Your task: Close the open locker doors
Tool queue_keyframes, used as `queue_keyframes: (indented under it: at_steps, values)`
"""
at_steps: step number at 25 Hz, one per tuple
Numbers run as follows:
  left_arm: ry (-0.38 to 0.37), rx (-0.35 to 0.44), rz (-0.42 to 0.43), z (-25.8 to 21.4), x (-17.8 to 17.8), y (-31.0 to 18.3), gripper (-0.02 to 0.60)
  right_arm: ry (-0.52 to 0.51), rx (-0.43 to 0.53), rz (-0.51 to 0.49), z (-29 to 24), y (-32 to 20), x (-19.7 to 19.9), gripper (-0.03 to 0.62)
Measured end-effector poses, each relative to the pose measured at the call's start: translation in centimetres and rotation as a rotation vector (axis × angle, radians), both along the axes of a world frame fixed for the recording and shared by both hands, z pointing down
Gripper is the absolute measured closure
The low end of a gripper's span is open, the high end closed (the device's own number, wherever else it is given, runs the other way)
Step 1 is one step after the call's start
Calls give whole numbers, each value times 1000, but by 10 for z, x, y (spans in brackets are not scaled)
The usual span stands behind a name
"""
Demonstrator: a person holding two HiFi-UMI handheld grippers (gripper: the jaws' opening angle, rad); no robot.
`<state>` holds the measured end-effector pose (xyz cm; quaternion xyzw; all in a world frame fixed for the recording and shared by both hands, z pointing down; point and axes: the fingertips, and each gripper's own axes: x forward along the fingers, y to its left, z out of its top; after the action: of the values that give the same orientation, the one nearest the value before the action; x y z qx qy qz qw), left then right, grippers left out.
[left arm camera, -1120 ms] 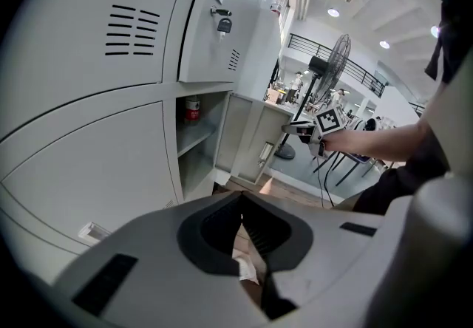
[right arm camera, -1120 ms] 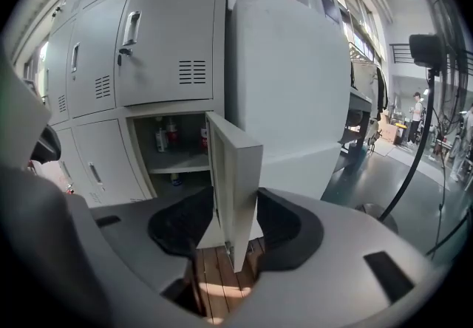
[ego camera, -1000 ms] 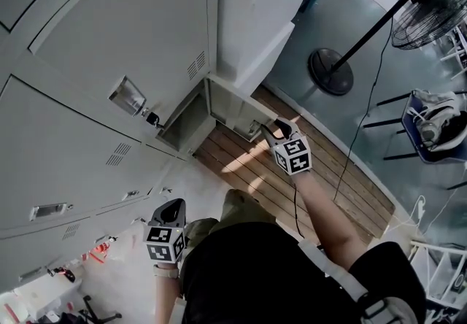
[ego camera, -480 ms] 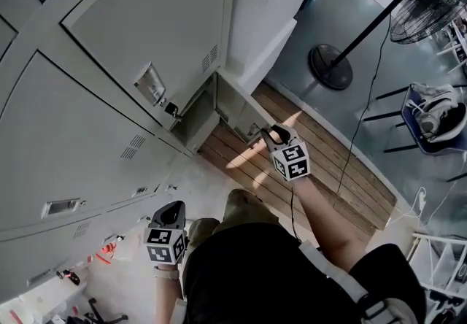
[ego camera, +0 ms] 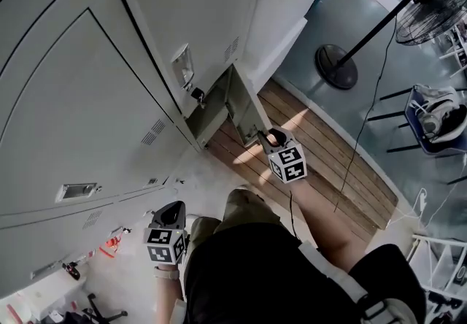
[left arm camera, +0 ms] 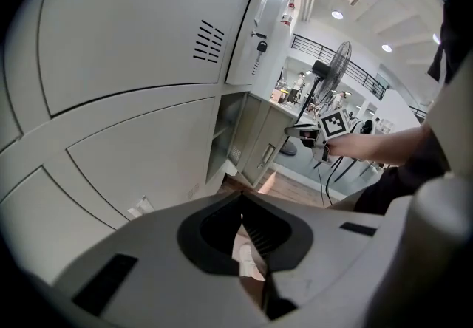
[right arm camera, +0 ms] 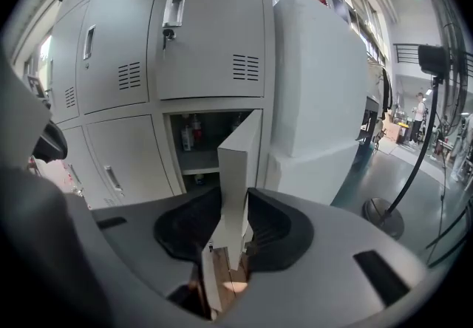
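Note:
A bank of grey lockers (ego camera: 87,96) fills the left of the head view. The bottom right compartment (right arm camera: 194,143) stands open, with bottles on its shelf. Its door (ego camera: 245,105) (right arm camera: 239,148) hangs partly open. My right gripper (ego camera: 267,134) (right arm camera: 234,190) is shut on the door's free edge; its jaws have just been closing, with that edge between them. It shows in the left gripper view too, as the right gripper (left arm camera: 301,129) at the door (left arm camera: 263,143). My left gripper (ego camera: 173,206) (left arm camera: 241,196) hangs low by the person's leg, shut and holding nothing.
A tall white cabinet (right arm camera: 318,83) stands right of the lockers. A fan's round base (ego camera: 336,67) and a trailing cable (ego camera: 357,133) lie beyond the wooden floor strip (ego camera: 321,162). A blue chair (ego camera: 438,122) is at the right. Small clutter (ego camera: 73,271) lies lower left.
The door has swung toward the locker, and the right gripper has gone along on its edge. The lockers have shifted in the head view. The left gripper sits about where it was.

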<state>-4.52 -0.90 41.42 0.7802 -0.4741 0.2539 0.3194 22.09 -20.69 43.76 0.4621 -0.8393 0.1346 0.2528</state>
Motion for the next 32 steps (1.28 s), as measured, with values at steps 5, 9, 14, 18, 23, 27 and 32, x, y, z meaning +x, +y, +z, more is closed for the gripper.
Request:
queue_keyframes:
  at_steps: [5,9,14,18,23,27,32]
  values:
    - [-5,2,-28,-1,-21,10,572,-13,-2,-29,-1,5,-31,464]
    - [-6,-1,-54,-1,-35,18,572,-25,-4,-46,0,7,-51,453]
    - [-10,-2,-93,-1,-47,26,572,-36,-6,-91,0,6,-76,435]
    - [-9,-2,-124,-1,-53,31,572,-42,-7,-136,0,5,-97,421]
    - [-10,-2,-172,-2,-62,36,572,-50,-6,-205,-1,2,-127,427]
    - [-14,-6,-216,-2,-68,42,572,-55,-5,-270,-1,-1,-151,433]
    - [-23,-6,-277,-2,-77,50,572,-59,0,-329,0,-7,-176,432]
